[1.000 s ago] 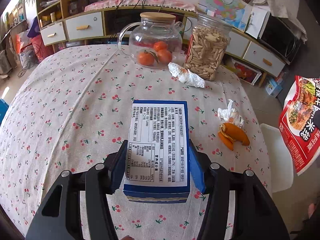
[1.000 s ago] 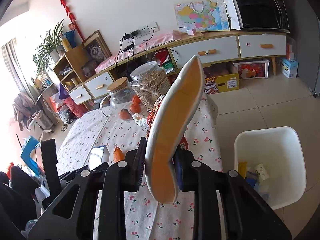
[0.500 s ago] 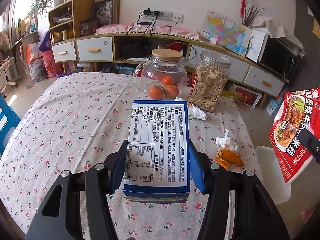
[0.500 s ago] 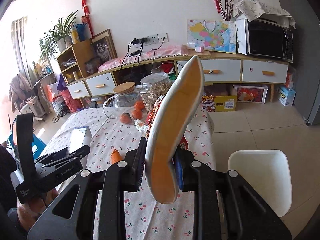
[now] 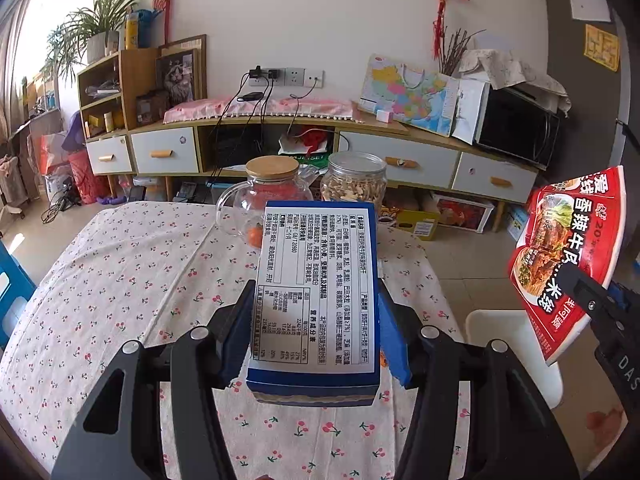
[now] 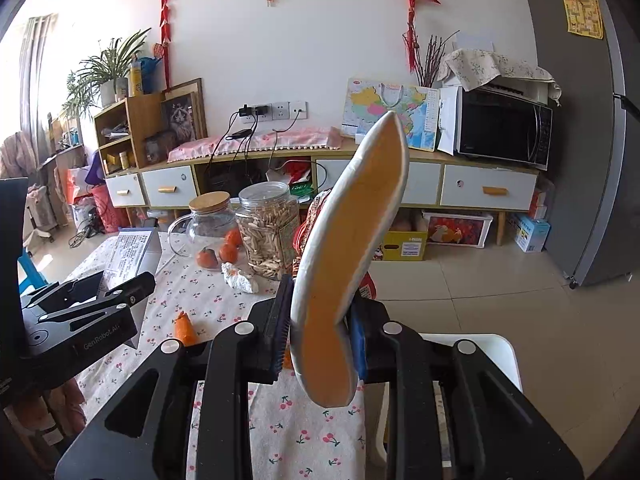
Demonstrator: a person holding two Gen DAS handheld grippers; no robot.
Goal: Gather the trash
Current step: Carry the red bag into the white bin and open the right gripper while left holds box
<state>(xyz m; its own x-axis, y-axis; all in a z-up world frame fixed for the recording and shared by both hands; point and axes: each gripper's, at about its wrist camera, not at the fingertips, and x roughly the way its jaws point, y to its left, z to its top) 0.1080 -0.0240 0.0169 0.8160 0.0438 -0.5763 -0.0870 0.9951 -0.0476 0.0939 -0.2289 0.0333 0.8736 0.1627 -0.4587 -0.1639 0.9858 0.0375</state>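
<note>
My left gripper is shut on a blue box with a white printed label, held above the cherry-print table. The same box and the left gripper show at the left of the right wrist view. My right gripper is shut on a flattened red food package, seen here from its tan inner side. Its red printed face appears at the right of the left wrist view. A white bin stands on the floor just beyond the table's right edge. Orange peel and a crumpled tissue lie on the cloth.
A glass teapot with oranges and a clear jar of seeds stand at the table's far side. Behind them runs a long low cabinet with a microwave. Tiled floor lies to the right, around the bin.
Both grippers have risen and tipped upward, each keeping hold of its load. In the left wrist view the box now hides the peel and tissue. More of the room's wall shows.
</note>
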